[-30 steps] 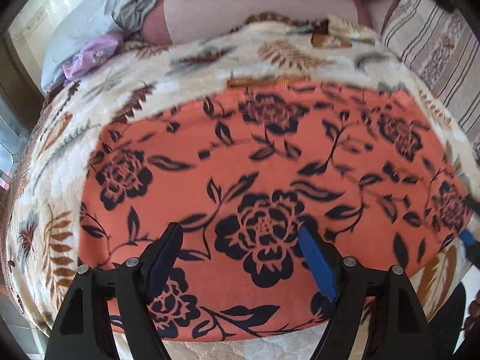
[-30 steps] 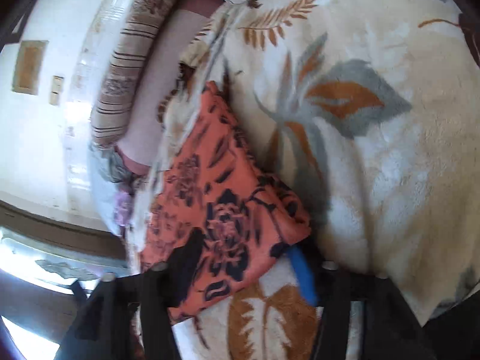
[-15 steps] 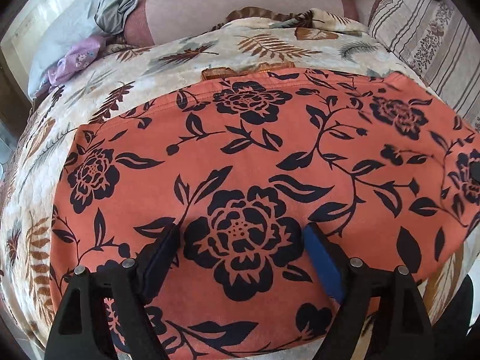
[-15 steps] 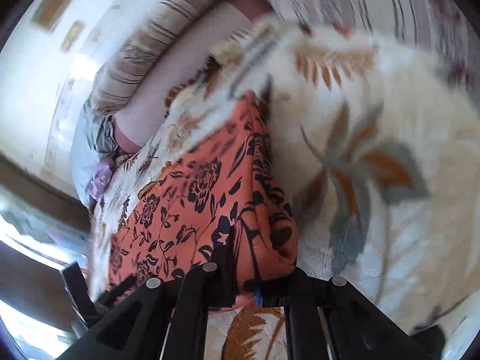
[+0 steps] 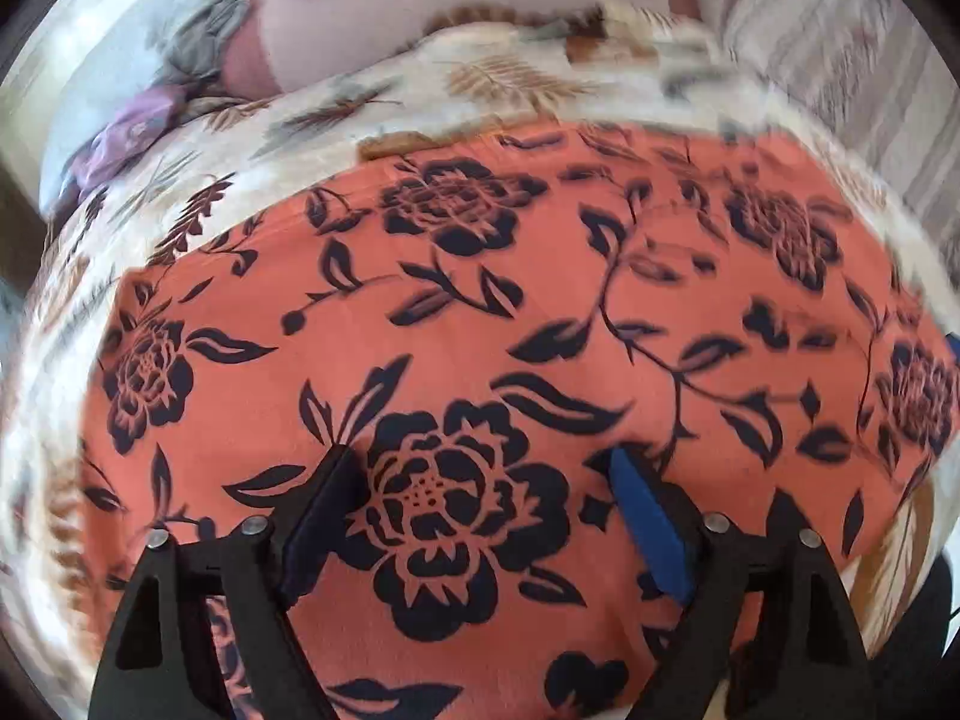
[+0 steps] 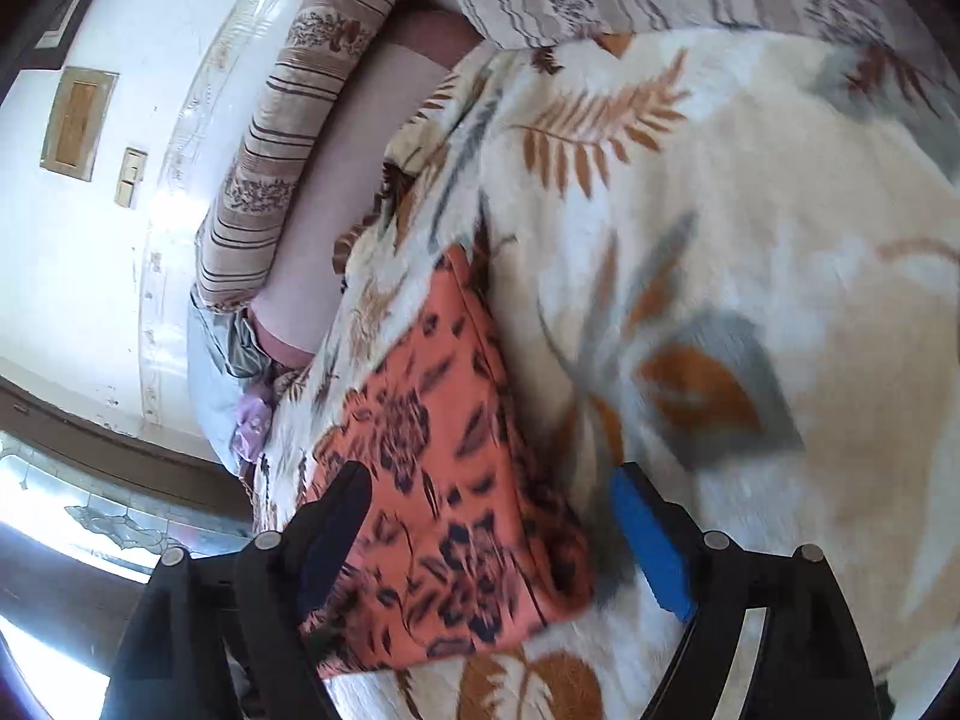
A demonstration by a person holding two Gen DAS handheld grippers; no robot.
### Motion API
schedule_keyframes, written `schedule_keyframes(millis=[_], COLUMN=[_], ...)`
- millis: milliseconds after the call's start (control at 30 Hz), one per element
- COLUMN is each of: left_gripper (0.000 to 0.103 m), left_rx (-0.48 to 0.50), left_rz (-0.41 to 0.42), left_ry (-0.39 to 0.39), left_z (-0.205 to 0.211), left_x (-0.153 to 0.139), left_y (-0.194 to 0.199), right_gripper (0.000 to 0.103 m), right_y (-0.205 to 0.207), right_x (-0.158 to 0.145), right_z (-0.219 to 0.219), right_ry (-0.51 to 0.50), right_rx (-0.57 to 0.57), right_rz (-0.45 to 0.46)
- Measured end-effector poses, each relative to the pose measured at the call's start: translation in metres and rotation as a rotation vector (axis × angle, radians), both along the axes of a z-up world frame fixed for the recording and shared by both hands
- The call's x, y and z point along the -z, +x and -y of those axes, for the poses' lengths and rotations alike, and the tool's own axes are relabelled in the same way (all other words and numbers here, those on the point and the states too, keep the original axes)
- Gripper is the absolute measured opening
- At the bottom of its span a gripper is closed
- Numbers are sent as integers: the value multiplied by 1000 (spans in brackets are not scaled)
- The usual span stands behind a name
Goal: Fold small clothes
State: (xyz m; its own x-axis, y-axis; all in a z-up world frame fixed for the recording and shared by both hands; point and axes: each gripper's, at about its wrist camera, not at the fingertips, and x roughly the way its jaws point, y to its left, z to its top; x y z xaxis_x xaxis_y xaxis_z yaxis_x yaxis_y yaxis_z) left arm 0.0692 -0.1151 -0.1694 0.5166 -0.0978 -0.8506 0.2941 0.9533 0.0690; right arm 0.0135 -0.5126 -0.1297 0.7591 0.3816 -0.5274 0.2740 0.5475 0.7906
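An orange garment with dark navy flowers lies spread flat on a cream blanket with leaf prints. My left gripper hovers over the garment's near part, jaws wide and still opening, with only flat cloth below them. In the right wrist view the same garment lies as a folded panel, its right edge doubled. My right gripper stands over the garment's near right corner, jaws opening, pads off the cloth.
Striped cushions and a pink bolster line the far side of the bed. A grey and a purple cloth lie at the far left. A white wall with a switch plate stands beyond. Bare blanket stretches to the right.
The right gripper shut on the garment's right corner half a second ago and has now let it go and drawn back. The left gripper sank a little closer to the cloth.
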Motion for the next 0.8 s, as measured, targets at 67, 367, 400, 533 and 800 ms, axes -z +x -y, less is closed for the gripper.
schedule_keyframes(millis=[67,367,400,533,800], left_gripper=[91,91,92,93,94], left_rx=[4,7,10,6,-1], left_rz=[2,6,12,21,-4], left_ry=[10,18,20,33,18], left_z=[1,2,2,5,2], left_x=[-2,-2,-2,0,-1], left_y=[-2,-1,-1,-2,2], right_gripper=[85,16,14,17,83], right_y=[33,142,134,145,72], right_x=[-6,-20,-37,8,-58], right_z=[-2,-56,-63,-43,-36], right_ry=[-21,-411,-508,-493,-381], right_rx=[-79,-369,-338,-297,-111], right_rz=[11,-161,-119,-305,-55])
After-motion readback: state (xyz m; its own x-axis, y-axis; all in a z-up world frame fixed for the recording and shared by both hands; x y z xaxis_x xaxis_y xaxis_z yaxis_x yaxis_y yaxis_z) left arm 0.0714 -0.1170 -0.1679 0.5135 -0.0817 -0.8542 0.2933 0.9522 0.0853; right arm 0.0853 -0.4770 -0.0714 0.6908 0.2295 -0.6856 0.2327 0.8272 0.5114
